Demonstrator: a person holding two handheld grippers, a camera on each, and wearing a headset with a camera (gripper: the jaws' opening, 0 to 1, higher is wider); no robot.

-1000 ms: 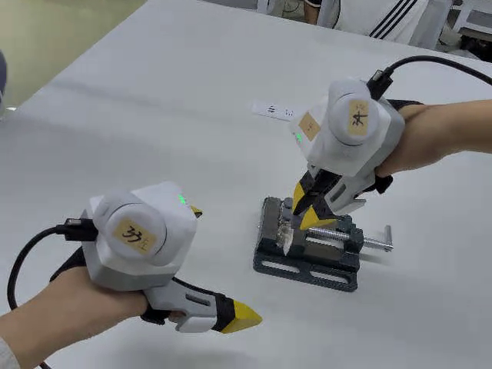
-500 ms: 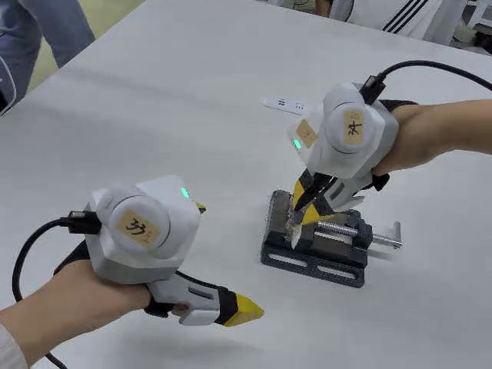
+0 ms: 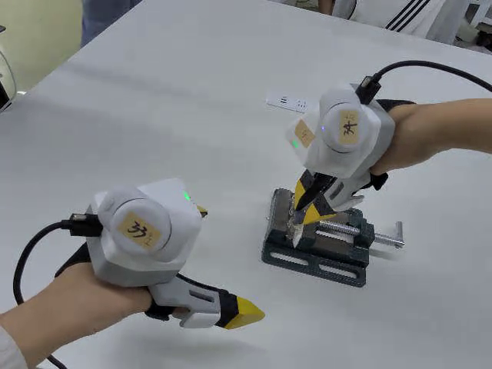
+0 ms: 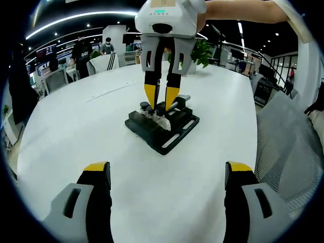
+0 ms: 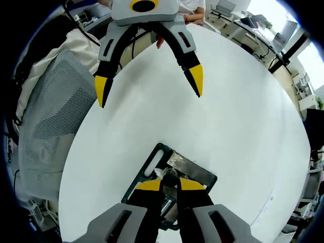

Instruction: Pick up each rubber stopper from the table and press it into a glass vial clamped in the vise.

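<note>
- Right gripper: in its own view the jaws are drawn close together onto a small rounded stopper, which sits directly over the vise.
- Head view: this gripper points steeply down at the vise. Its body hides the stopper, and the glass vial shows just under the yellow tips, clamped upright between the vise blocks.
- Left gripper: jaws spread wide and holding nothing, as its own view shows. It is low over the desk, well apart from the vise.
- Left gripper view: it looks side-on at the vise, with the other gripper's tips narrowly parted at the vial top.
- Right gripper view: it shows the left gripper's spread jaws from the front.
- Head view: a white power strip lies on the desk beyond the vise.
</note>
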